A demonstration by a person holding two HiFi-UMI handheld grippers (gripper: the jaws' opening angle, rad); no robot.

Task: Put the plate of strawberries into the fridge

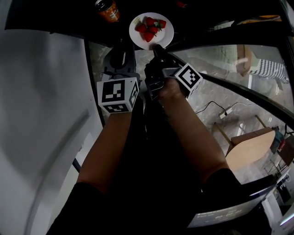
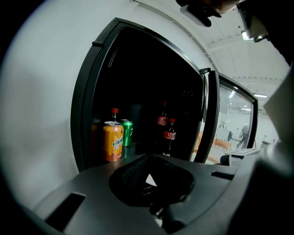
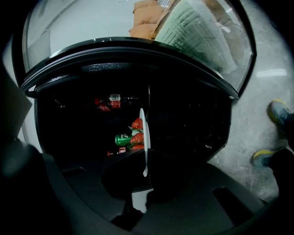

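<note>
A white plate (image 1: 161,37) carrying several red strawberries (image 1: 149,28) is held at the mouth of the open fridge's dark inside (image 1: 69,13). My right gripper (image 1: 157,47) is shut on the plate's near rim. In the right gripper view the plate (image 3: 143,120) shows edge-on between the jaws, strawberries (image 3: 137,131) on its left face. My left gripper (image 1: 121,51) hovers just left of the plate, jaws together and empty. In its own view the left gripper (image 2: 149,180) faces the fridge shelf.
On the shelf stand an orange can (image 2: 112,141), a green can (image 2: 127,132) and two cola bottles (image 2: 170,135). The glass door (image 1: 229,69) swings open at right. The white fridge wall (image 1: 41,114) fills the left. A power strip (image 1: 223,113) lies on the floor.
</note>
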